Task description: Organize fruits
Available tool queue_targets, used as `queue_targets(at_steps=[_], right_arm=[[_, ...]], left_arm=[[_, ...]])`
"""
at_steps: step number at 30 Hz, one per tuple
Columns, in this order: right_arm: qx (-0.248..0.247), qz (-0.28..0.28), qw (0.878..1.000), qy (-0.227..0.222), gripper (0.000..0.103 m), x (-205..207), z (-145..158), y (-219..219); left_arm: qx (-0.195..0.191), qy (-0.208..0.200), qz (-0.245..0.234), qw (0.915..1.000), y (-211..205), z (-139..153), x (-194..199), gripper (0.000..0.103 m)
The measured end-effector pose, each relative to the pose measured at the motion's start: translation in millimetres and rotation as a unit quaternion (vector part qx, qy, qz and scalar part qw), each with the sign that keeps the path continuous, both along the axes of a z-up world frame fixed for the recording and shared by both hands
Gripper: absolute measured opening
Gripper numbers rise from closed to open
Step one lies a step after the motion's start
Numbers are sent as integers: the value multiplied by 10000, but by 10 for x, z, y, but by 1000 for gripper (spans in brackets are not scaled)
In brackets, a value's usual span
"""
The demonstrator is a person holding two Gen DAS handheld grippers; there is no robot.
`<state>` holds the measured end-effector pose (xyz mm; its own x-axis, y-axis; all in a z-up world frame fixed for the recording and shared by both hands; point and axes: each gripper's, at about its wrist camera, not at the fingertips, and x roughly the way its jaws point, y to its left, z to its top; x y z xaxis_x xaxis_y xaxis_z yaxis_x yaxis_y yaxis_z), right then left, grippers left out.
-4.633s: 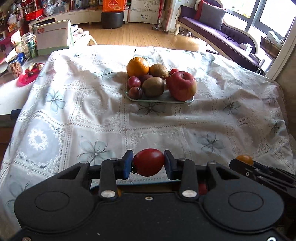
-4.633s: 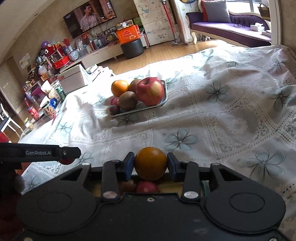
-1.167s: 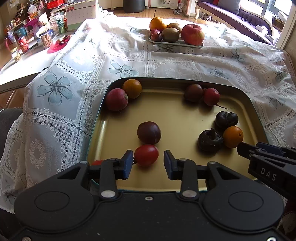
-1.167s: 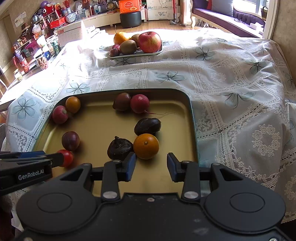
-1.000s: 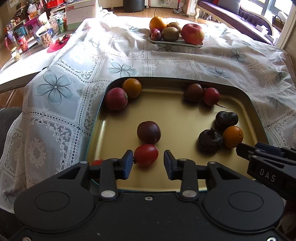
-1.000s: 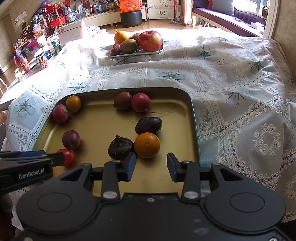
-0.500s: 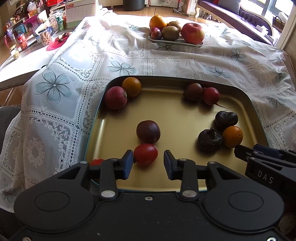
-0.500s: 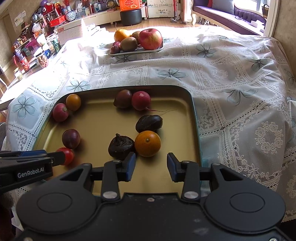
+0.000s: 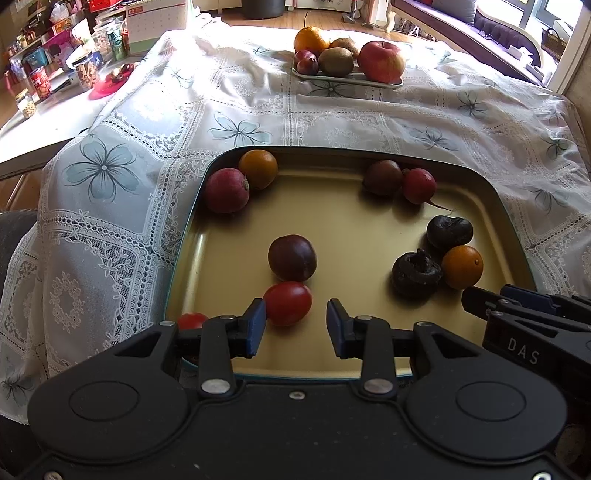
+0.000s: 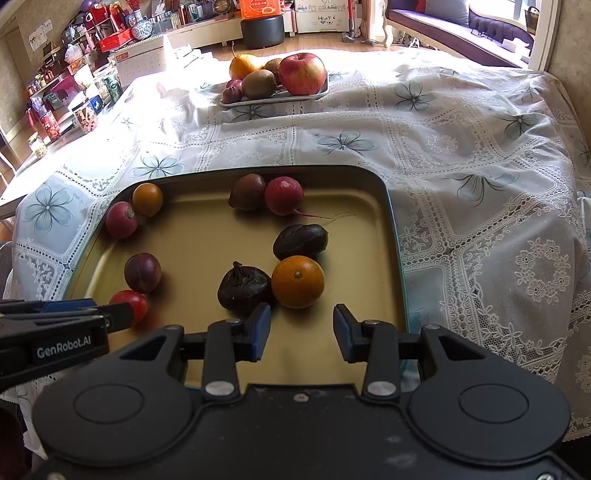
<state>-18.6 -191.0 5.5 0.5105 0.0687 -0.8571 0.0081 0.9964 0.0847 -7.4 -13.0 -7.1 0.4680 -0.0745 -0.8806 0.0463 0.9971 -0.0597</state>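
Note:
A gold tray (image 9: 354, 229) (image 10: 207, 243) at the table's near edge holds several small fruits. My left gripper (image 9: 295, 326) is open just behind a red tomato (image 9: 287, 302), which lies loose on the tray near the left finger. A dark plum (image 9: 291, 257) sits beyond it. My right gripper (image 10: 301, 332) is open right behind a small orange (image 10: 297, 276) and a shrivelled black fruit (image 10: 243, 283). In the left wrist view the same orange (image 9: 461, 266) lies at the right. A white plate (image 9: 347, 76) (image 10: 275, 99) of larger fruit with a red apple (image 10: 302, 73) stands far across the table.
Radishes (image 9: 226, 190) (image 10: 283, 195) and another small orange (image 9: 258, 169) line the tray's far side. A second tomato (image 9: 191, 320) peeks out by the left finger. A lace cloth (image 10: 443, 155) covers the table. Cluttered shelves (image 10: 66, 74) stand at the left, a sofa (image 9: 491, 33) at the back right.
Earlier the left gripper was shut on the tomato and the right on the small orange, above the cloth. Both fruits now lie on the tray. Over the last second both views barely shift.

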Motion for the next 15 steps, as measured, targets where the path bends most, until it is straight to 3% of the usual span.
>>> queue_targets(at_steps=[15], right_arm=[[24,29,10000,32,41,-9,-26,12]], left_arm=[[-39,51,-35,10000,-5,-23,-6,44]])
